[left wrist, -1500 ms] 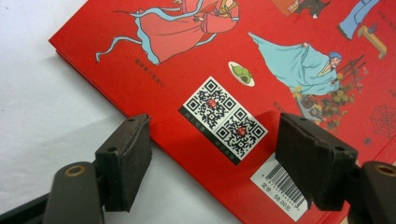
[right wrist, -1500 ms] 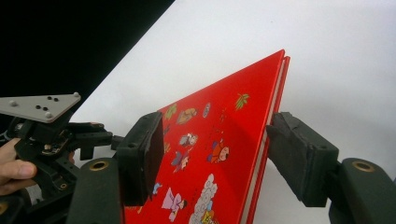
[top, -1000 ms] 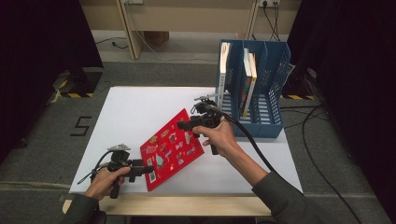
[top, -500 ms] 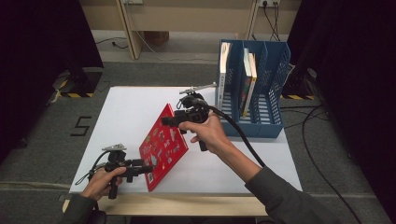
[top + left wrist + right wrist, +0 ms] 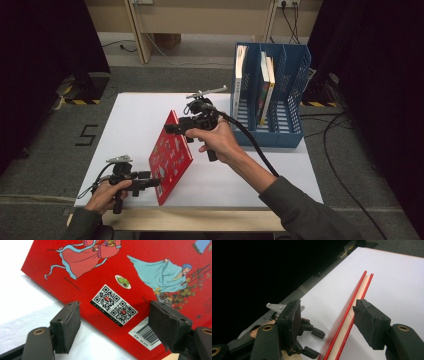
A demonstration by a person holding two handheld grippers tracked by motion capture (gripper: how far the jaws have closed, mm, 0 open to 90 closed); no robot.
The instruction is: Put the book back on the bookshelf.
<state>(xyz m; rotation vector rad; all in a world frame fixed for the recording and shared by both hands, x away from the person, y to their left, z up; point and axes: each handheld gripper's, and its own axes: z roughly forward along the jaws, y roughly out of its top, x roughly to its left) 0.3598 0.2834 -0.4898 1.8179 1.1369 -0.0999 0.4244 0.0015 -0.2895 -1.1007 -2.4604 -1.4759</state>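
A thin red picture book point(image 5: 170, 155) stands steeply on its long edge on the white table point(image 5: 135, 120), cover toward the person's left. My right gripper point(image 5: 170, 128) is at its raised far top corner. In the right gripper view the book's edge point(image 5: 352, 307) runs between the jaws point(image 5: 328, 306); the right pad point(image 5: 369, 320) lies against it and the left pad stands well off. My left gripper point(image 5: 155, 182) points at the book's near bottom corner. Its jaws point(image 5: 115, 308) have just been opening and stand apart before the back cover point(image 5: 140, 270), gripping nothing.
A blue file rack point(image 5: 290, 90) stands at the table's back right and holds upright books point(image 5: 241, 75) point(image 5: 266, 85). The right gripper's cable point(image 5: 250, 145) trails over the forearm. The table's front edge lies just behind the left hand point(image 5: 102, 195).
The book went from lying tilted on the table to standing steeply on its edge. The right gripper moved left and up with the book's top edge. The left hand stayed put.
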